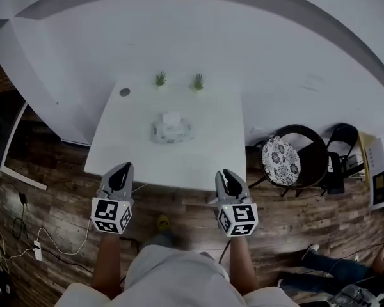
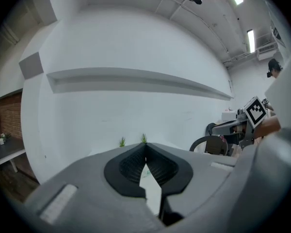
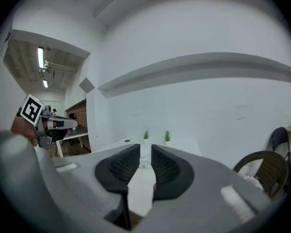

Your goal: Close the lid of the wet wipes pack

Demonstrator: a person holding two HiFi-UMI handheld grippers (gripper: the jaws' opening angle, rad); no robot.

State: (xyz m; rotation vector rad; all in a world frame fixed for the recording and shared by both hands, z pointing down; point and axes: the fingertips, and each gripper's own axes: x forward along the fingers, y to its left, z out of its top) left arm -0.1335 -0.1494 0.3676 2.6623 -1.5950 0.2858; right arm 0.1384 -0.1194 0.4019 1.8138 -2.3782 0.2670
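Head view: one wet wipes pack (image 1: 171, 130) lies near the middle of the white table (image 1: 208, 155), a white flap on its top. Two small plants (image 1: 160, 78) stand at the far edge. Both grippers hover off the near edge, well apart from the pack: the left gripper (image 1: 123, 169) and the right gripper (image 1: 225, 174). Two chairs (image 1: 288, 158) stand past the right edge.

Left gripper view: the left gripper's (image 2: 145, 147) jaw tips meet, with nothing between them.

Right gripper view: the right gripper's (image 3: 145, 152) jaws stand a narrow slit apart and are empty.
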